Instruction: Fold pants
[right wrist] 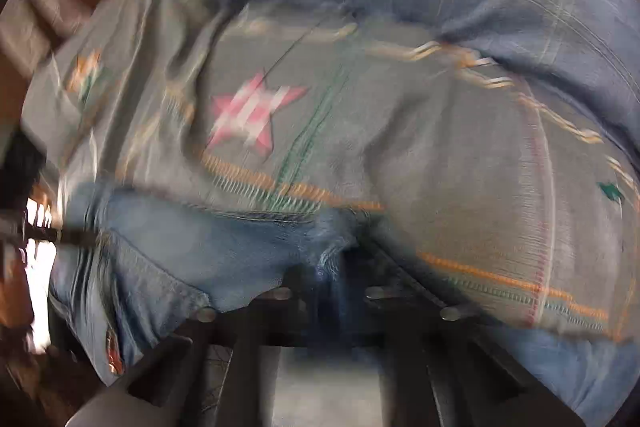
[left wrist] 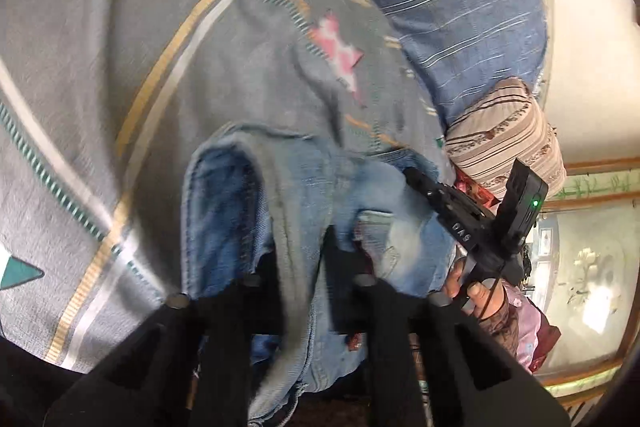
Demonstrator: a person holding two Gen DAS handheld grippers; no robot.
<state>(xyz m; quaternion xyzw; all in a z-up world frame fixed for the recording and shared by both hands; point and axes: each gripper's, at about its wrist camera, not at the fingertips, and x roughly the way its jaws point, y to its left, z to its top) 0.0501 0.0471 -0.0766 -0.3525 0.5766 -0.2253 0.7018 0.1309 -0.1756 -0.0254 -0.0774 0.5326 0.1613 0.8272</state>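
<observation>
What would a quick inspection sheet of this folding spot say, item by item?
Surface: grey bedspread with a pink star and striped lines.
Job's things: blue jeans, bunched and lifted at the near edge.
Clutter: blue striped pillow; smaller brown-striped pillow.
Grippers: left gripper shut on denim; right gripper shut on denim, view blurred.
Cables: thin black cable by the hand.
Surroundings: pale wall, wood-framed panel at the right.
</observation>
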